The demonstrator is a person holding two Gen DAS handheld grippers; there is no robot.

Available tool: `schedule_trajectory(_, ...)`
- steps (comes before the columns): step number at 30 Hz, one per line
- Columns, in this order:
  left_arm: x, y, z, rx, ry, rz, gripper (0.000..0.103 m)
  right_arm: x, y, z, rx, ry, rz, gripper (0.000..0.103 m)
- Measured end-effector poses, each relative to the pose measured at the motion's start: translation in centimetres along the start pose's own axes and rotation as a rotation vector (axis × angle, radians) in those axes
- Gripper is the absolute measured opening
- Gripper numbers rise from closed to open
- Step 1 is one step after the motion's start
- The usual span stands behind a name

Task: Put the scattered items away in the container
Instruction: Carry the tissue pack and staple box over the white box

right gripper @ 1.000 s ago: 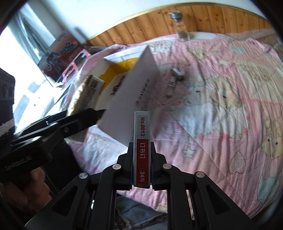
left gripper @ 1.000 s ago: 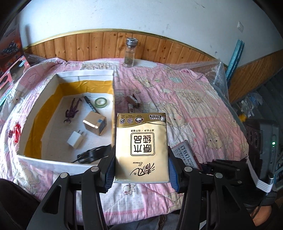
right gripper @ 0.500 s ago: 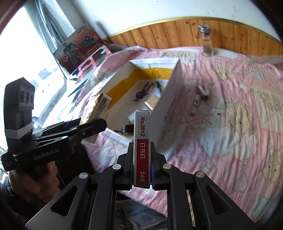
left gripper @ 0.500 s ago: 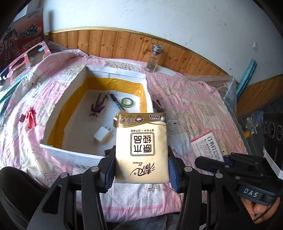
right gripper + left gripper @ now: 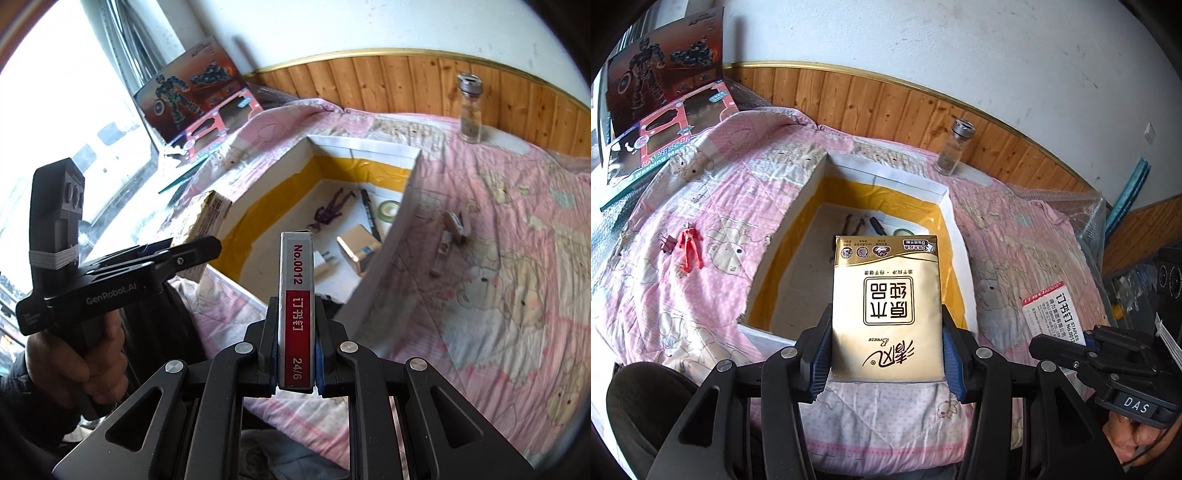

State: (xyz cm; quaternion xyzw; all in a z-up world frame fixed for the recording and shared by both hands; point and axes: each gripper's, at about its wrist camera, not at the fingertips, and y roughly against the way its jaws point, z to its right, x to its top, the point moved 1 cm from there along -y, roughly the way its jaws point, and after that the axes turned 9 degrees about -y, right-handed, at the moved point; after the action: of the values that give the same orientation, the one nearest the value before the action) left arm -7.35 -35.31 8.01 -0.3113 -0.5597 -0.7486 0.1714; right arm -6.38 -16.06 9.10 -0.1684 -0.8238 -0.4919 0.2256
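Note:
My left gripper (image 5: 885,360) is shut on a gold tissue pack (image 5: 885,306), held upright over the near wall of the white box with yellow lining (image 5: 945,236). The right gripper (image 5: 296,363) is shut on a red and grey staple box (image 5: 296,295), to the right of the white box (image 5: 410,184). That staple box (image 5: 1052,314) and the right gripper (image 5: 1082,345) show at the right of the left wrist view. The tissue pack (image 5: 208,218) and left gripper (image 5: 195,247) show at the left of the right wrist view. Inside lie a purple figure (image 5: 328,210), pen, tape roll (image 5: 386,208), small carton (image 5: 358,247) and white charger (image 5: 323,264).
On the pink quilt a red figure (image 5: 689,247) and a binder clip (image 5: 666,242) lie left of the box. Small items (image 5: 452,232) lie right of it. A glass jar (image 5: 955,151) stands by the wood panelling. Toy boxes (image 5: 665,88) lean at the far left.
Both grippers have swung left and risen a little with their loads, so the white box now sits centred ahead of the tissue pack. The red figure has come into the left wrist view.

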Motion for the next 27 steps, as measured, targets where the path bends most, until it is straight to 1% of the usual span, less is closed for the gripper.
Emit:
schedule_trajectory(9, 2.1, -0.5, -1.8, 0.017, -0.003, 0.018, 0.052, 2.5, -2.0, -1.7, 0.040, 0.024, -0.015, 0.015)
schedule_trajectory(15, 3.2, -1.4, -2.4, 0.023, -0.020, 0.015, 0.052, 4.5, -3.5, -1.3, 0.071, -0.020, -0.030, 0.015)
schedule_trajectory(19, 3.7, -2.6, -2.7, 0.027, -0.035, -0.006, 0.052, 6.0, -4.8, -0.8, 0.088, -0.060, -0.046, 0.015)
schedule_trajectory(27, 3.6, -5.3, -3.0, 0.031, -0.049, -0.066, 0.052, 9.4, -7.7, -0.4, 0.078, -0.097, -0.070, 0.015)
